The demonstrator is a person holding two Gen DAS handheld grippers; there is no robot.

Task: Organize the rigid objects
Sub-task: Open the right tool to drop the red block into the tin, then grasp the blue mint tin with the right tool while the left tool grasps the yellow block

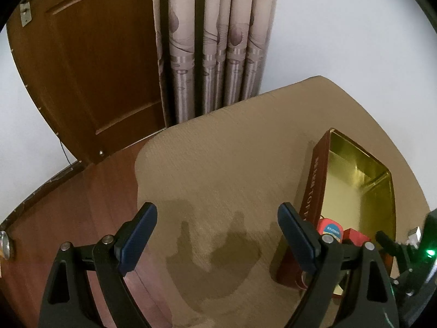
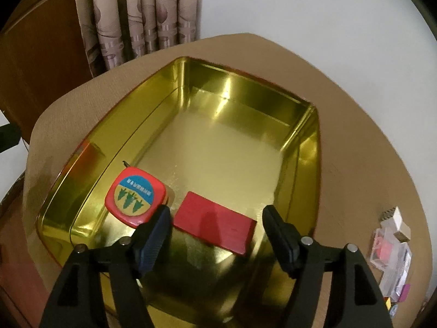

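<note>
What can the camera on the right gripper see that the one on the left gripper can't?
Only the right view shows the small clear plastic items on the mat beside the tin. Only the left view shows the tin's brown lettered outside wall and the bare wooden table. Both show the gold tin, the red tape measure, the red block and the curtain.

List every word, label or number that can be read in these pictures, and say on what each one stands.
Nothing can be quoted with certainty.
Tin box, outer side: gold capital letters run along it, too blurred and distorted to read.
Red tape measure, blue band of its label: small white characters, too small to read.
Red block: no text.
</note>
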